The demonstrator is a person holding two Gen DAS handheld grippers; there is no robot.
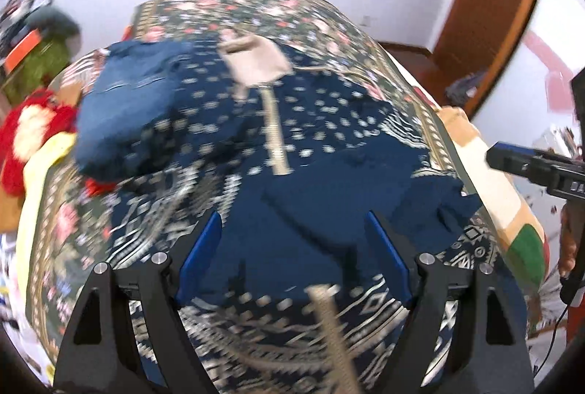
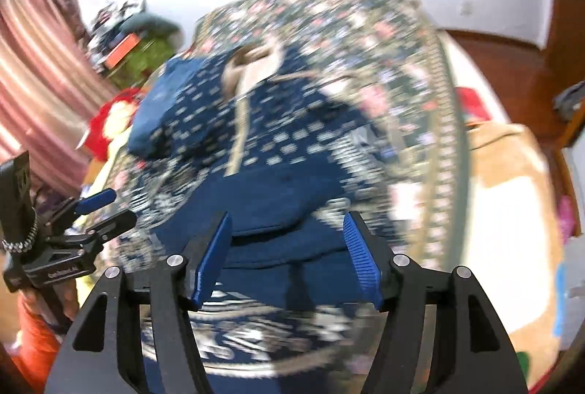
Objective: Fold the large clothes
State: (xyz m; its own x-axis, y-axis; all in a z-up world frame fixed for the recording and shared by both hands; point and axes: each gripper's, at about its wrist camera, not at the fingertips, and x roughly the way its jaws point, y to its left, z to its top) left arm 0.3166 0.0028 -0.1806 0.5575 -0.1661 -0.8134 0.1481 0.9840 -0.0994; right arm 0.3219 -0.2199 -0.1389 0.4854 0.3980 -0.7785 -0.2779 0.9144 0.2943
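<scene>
A large dark blue garment [image 1: 321, 123] [image 2: 292, 145] with a white print, a beige collar [image 1: 256, 61] and a beige front strip [image 1: 274, 138] lies spread on the bed. Its sleeves are folded in: one [image 1: 120, 108] at the left, a plain blue panel [image 1: 329, 196] near me. My left gripper [image 1: 292, 222] hovers open over the near part of the garment, nothing between its blue pads. My right gripper [image 2: 288, 222] also stands open above the plain blue fold, holding nothing. Each gripper shows at the edge of the other's view [image 1: 530, 167] [image 2: 102, 211]. Both views are motion-blurred.
A floral bedspread [image 1: 256, 10] covers the bed under the garment. Red and yellow cloth [image 1: 33, 130] is heaped at the bed's left side, and a tan and white blanket [image 2: 512, 192] lies on the right. A pink curtain [image 2: 29, 64] hangs left; a wooden door frame [image 1: 493, 10] stands at the back right.
</scene>
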